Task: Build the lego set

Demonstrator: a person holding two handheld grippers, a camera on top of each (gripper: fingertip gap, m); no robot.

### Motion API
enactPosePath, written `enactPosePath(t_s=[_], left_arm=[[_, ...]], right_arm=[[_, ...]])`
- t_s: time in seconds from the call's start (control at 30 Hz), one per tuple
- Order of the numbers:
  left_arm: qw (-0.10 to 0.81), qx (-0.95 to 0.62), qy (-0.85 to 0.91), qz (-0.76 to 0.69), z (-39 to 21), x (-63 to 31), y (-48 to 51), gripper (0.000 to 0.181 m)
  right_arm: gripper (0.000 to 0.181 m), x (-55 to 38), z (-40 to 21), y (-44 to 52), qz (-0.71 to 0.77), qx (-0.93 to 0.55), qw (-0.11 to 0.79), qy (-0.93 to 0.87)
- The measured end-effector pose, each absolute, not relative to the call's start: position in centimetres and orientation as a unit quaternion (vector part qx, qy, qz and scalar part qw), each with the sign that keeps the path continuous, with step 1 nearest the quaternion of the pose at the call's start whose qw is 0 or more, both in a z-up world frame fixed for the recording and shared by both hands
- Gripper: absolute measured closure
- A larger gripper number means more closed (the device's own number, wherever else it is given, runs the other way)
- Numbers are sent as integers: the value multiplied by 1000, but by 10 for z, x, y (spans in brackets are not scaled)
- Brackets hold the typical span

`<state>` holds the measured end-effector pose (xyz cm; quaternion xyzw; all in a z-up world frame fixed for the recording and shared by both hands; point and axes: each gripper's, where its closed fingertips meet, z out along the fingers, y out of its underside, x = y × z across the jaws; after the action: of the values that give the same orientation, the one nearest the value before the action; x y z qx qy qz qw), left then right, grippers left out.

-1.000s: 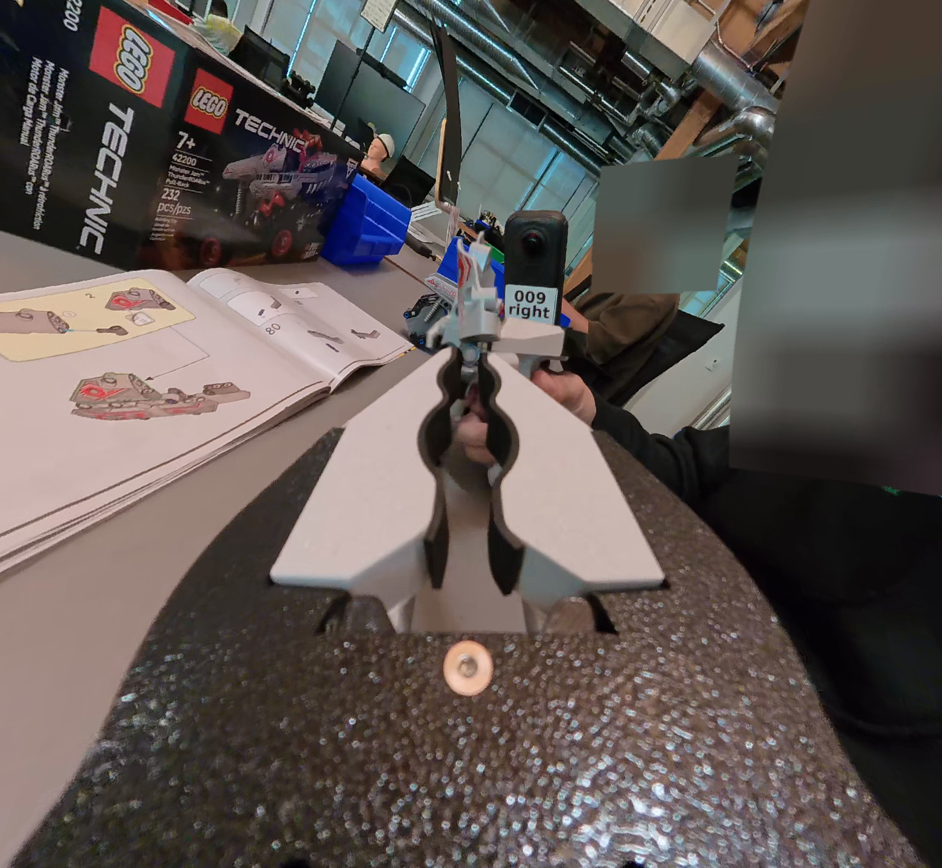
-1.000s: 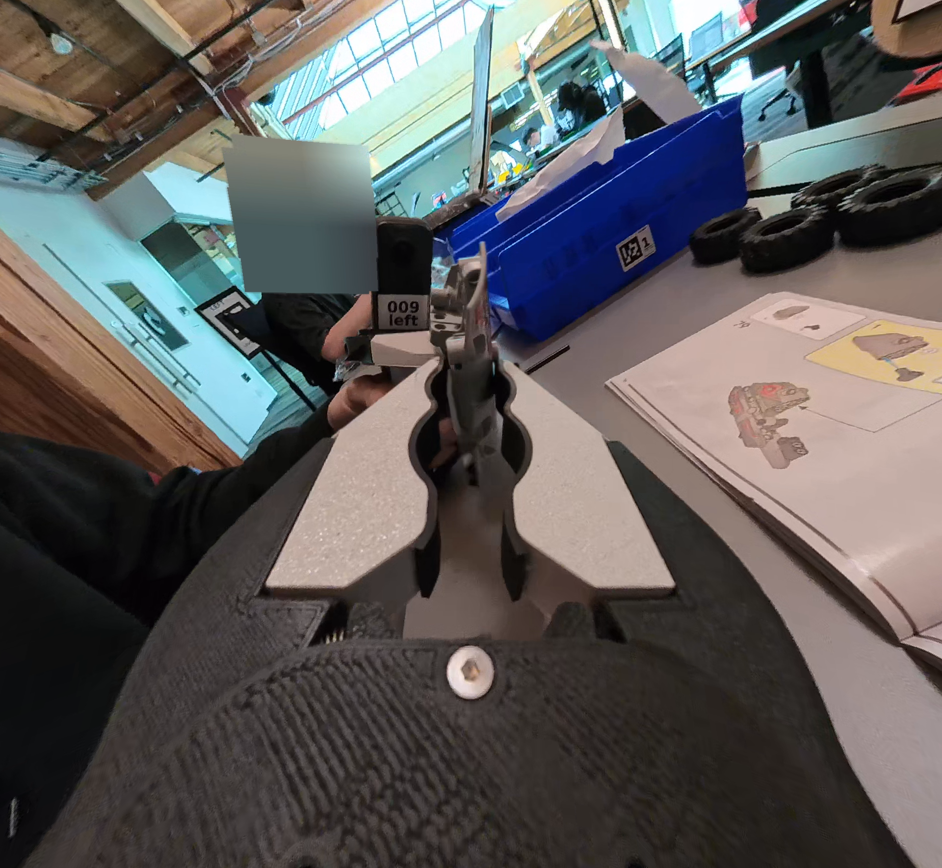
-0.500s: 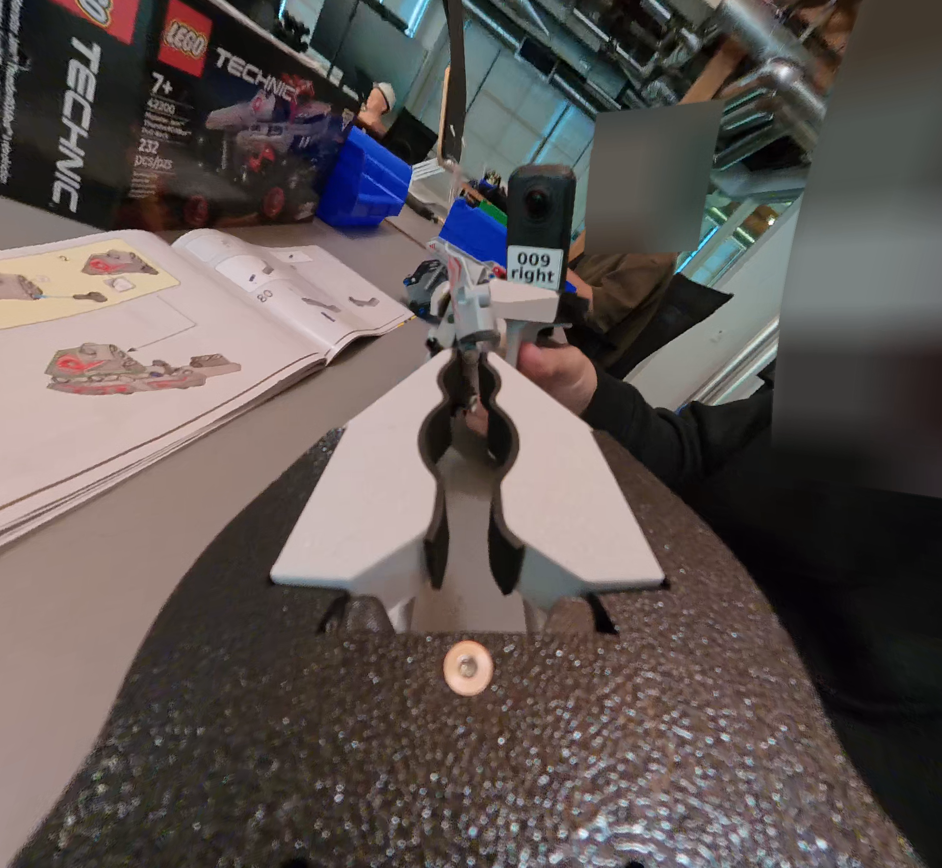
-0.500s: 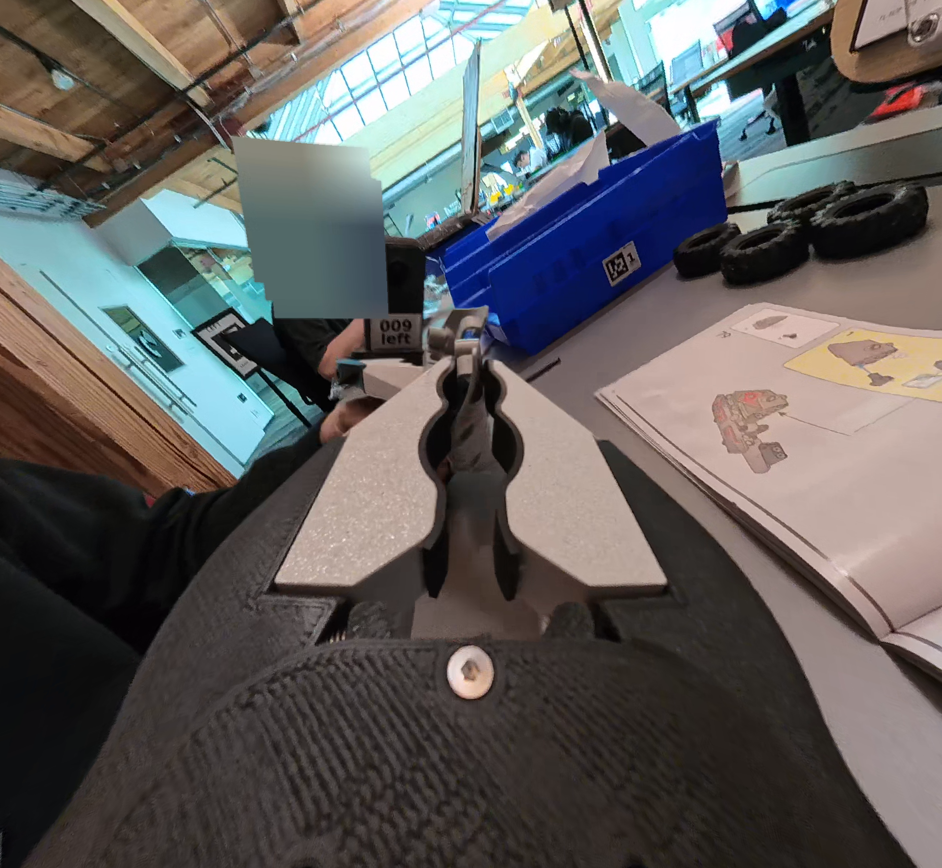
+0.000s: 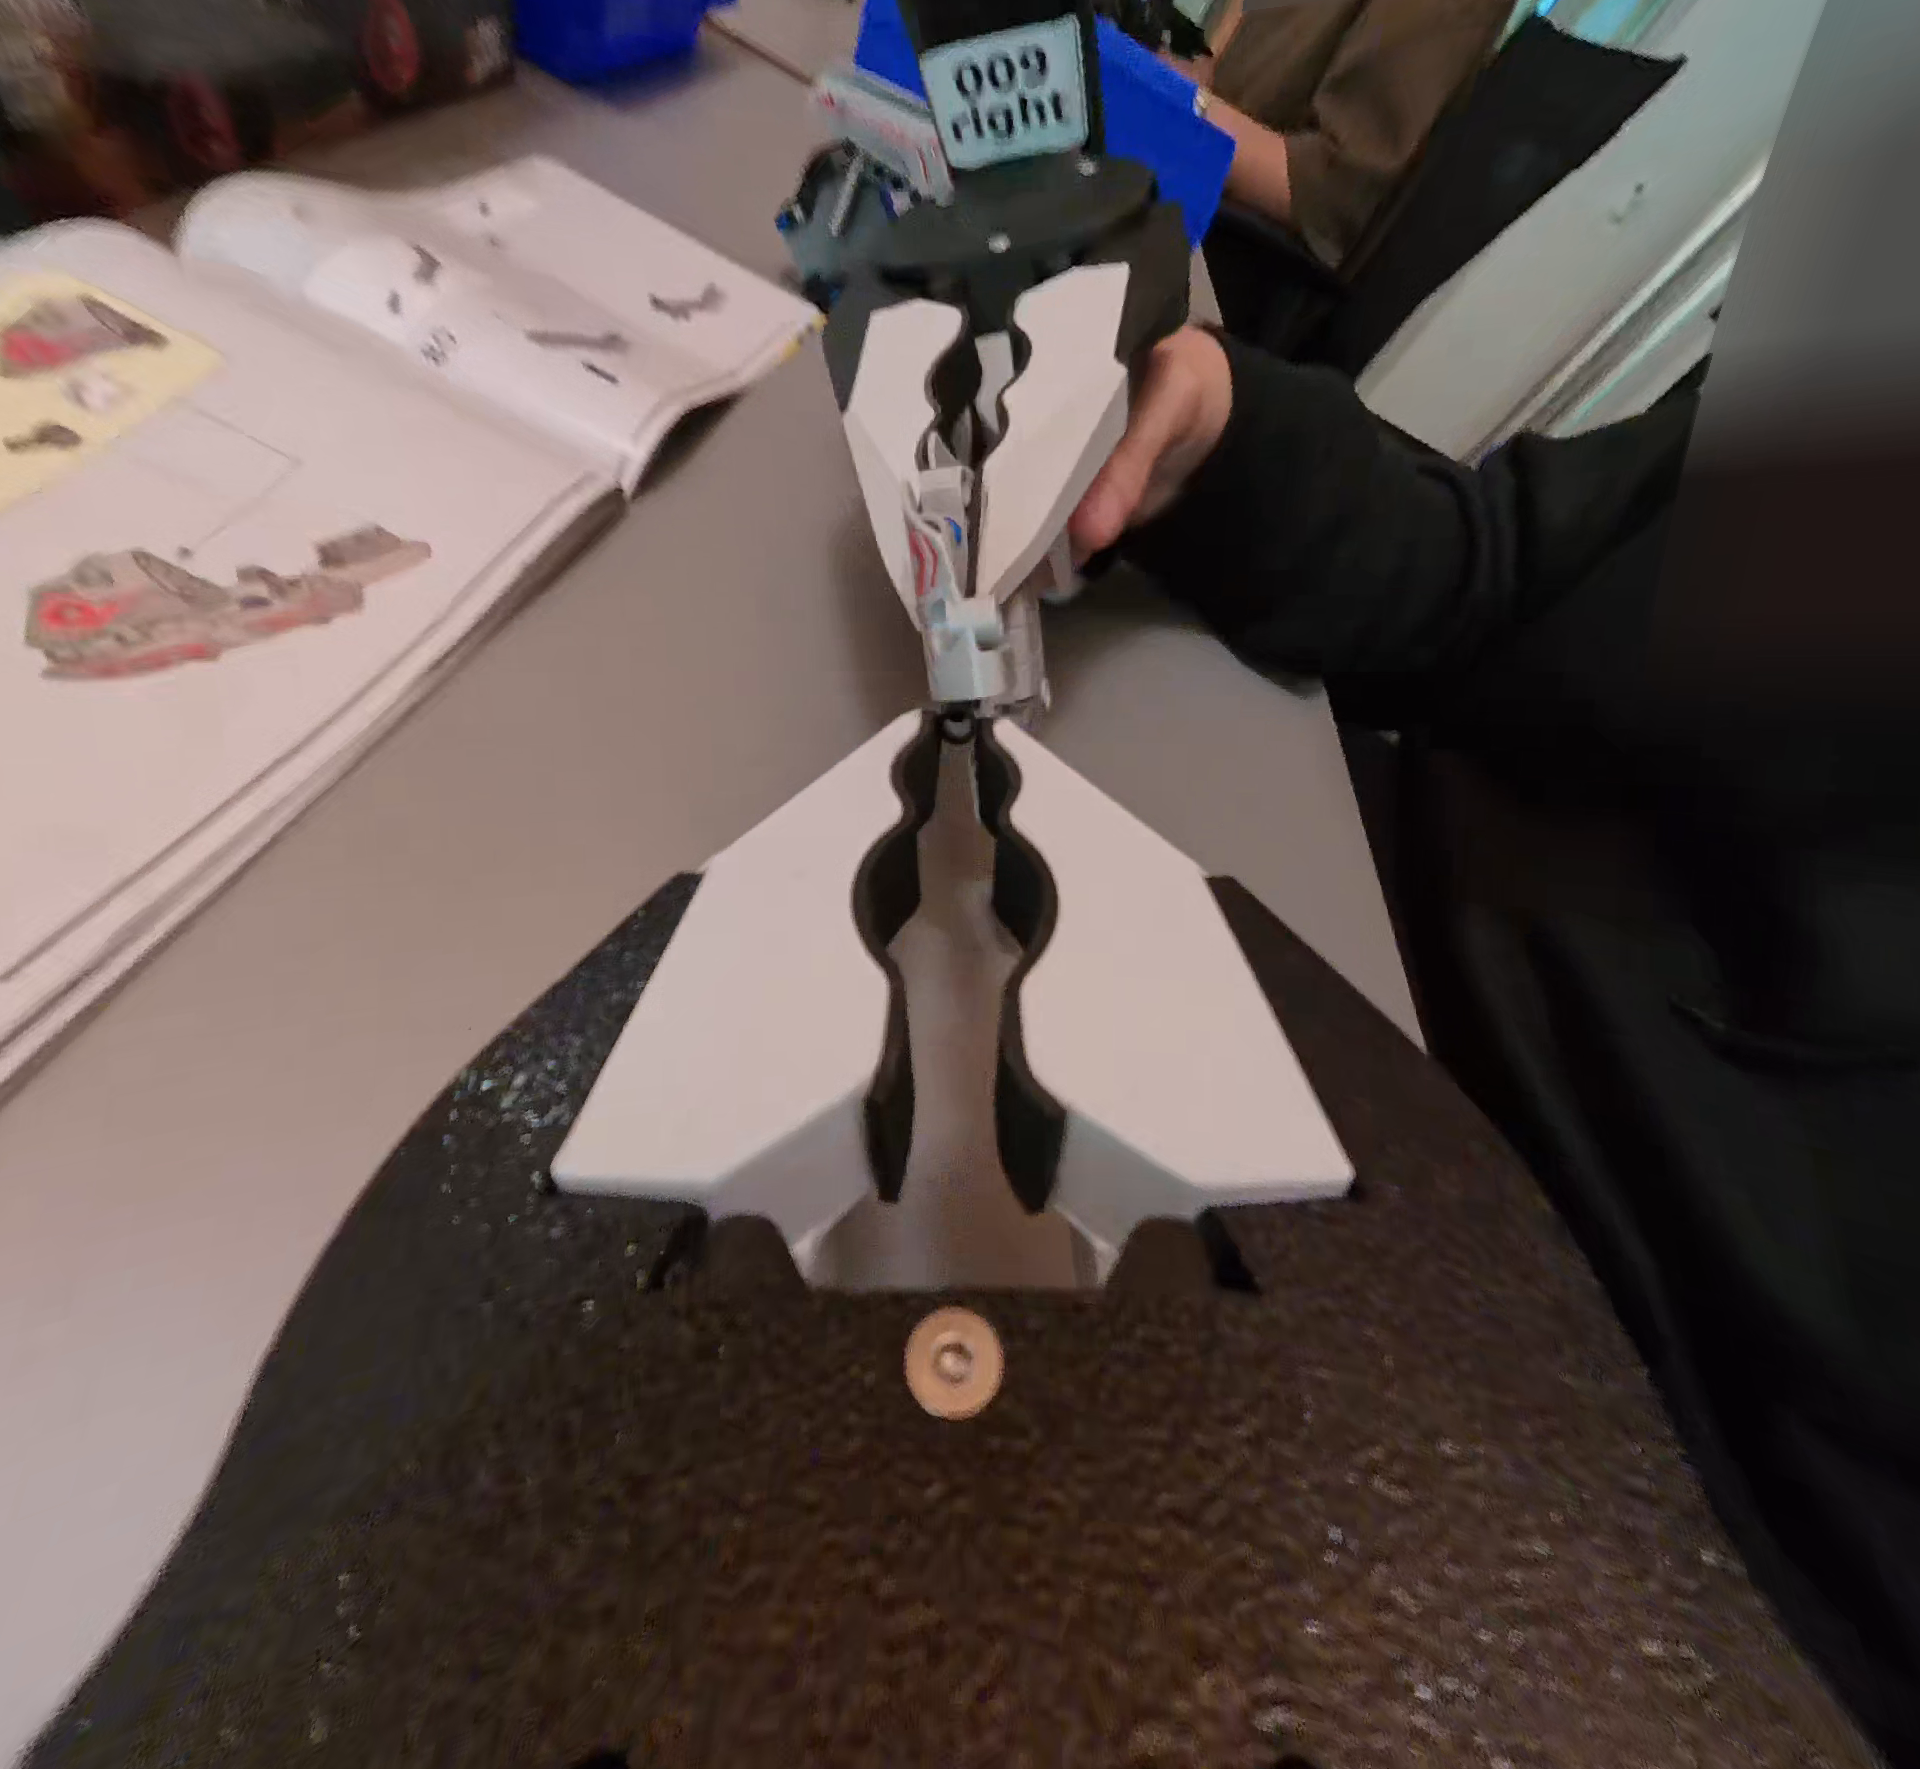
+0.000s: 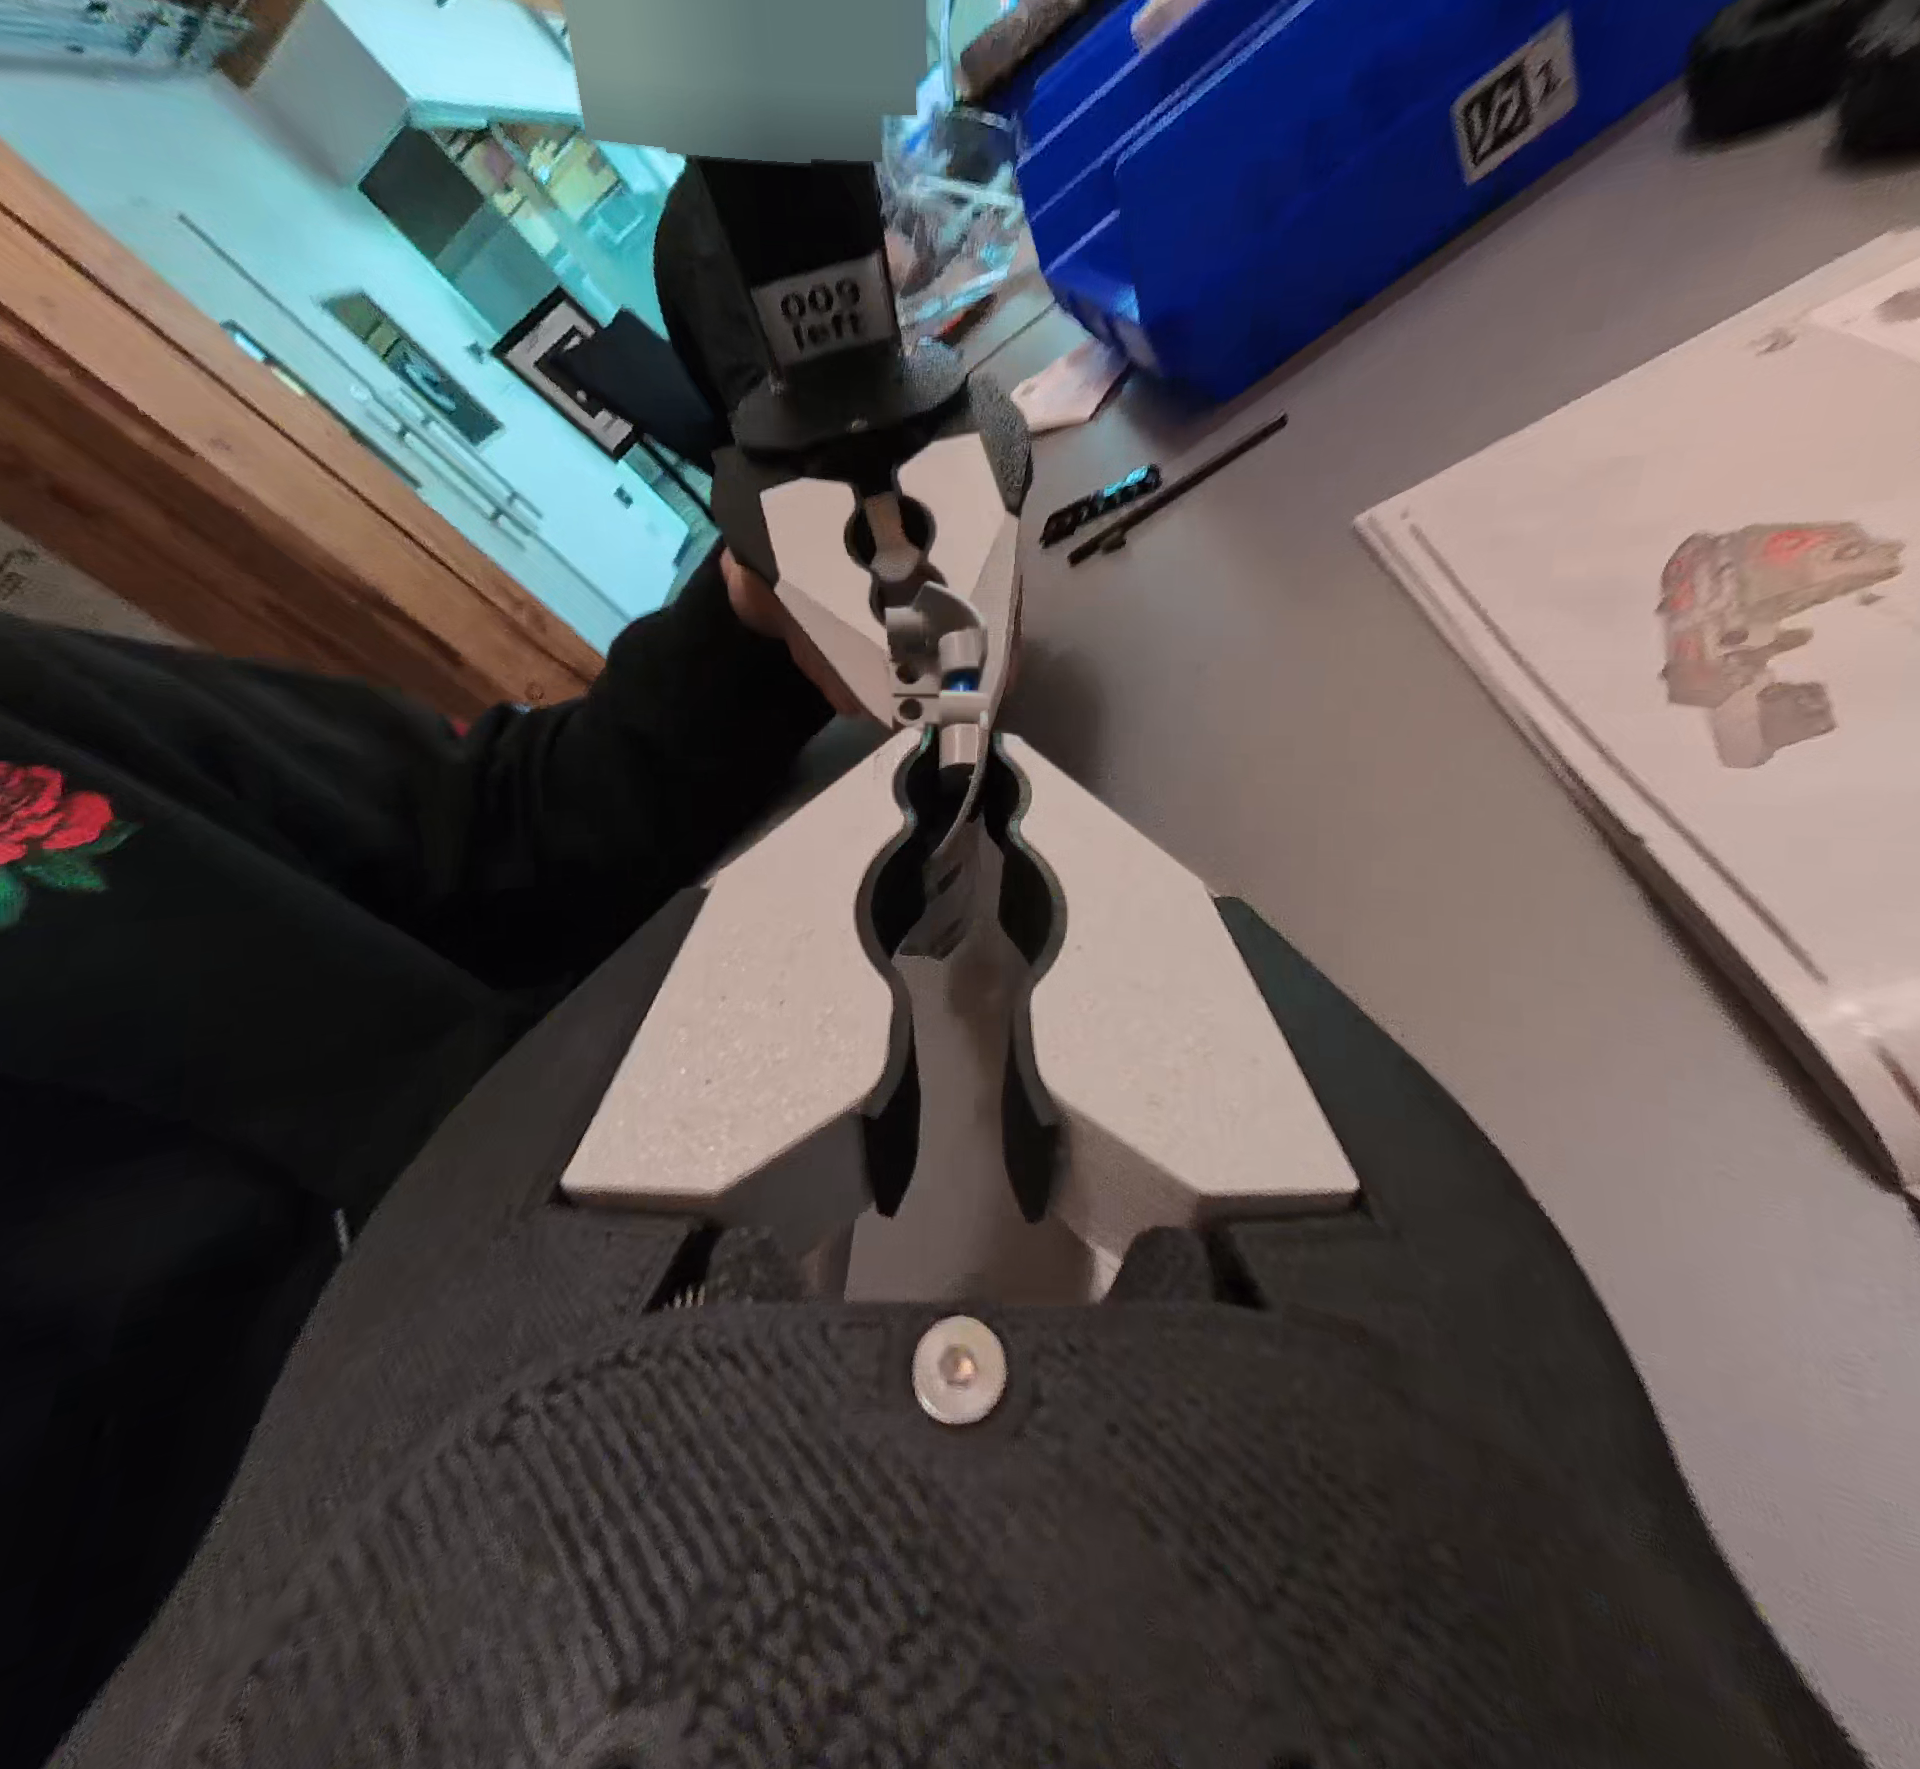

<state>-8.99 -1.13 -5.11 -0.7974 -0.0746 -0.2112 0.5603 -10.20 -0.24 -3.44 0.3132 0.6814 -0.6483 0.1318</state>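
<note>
Left wrist view showed left gripper (image 5: 958,732) & right gripper (image 5: 971,602) both clamped on light, rigid lego sub-assembly (image 5: 971,649), prob fragile at joints, best pinched by its beam ends.

Blurred box (image 5: 239,5) and tyres (image 6: 1808,78) are cut off by edges.

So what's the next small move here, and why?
Probably press the left hand-held gripper gently toward the right hand-held gripper: its tips pinch a small black pin right against the grey lego assembly the right one clamps, tip to tip above the table.
</note>
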Motion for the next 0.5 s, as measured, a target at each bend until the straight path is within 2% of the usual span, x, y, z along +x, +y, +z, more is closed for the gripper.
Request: enactPosePath(t_s=[0.27,0.37,0.43,0.5], left_arm=[[460,-848,-87,-248,-84,-74,-16,177],[475,-846,-70,-232,-79,-76,-15,176],[494,-840,-62,-218,-74,-79,-13,168],[516,-826,-45,-224,-65,-74,-11,174]], right_arm=[[175,-81,-67,-4,-568,329,230,719],[175,-81,-66,-5,-569,321,221,724],[175,-83,-63,-5,-578,318,210,722],[175,-85,-61,-5,-583,314,200,722]])
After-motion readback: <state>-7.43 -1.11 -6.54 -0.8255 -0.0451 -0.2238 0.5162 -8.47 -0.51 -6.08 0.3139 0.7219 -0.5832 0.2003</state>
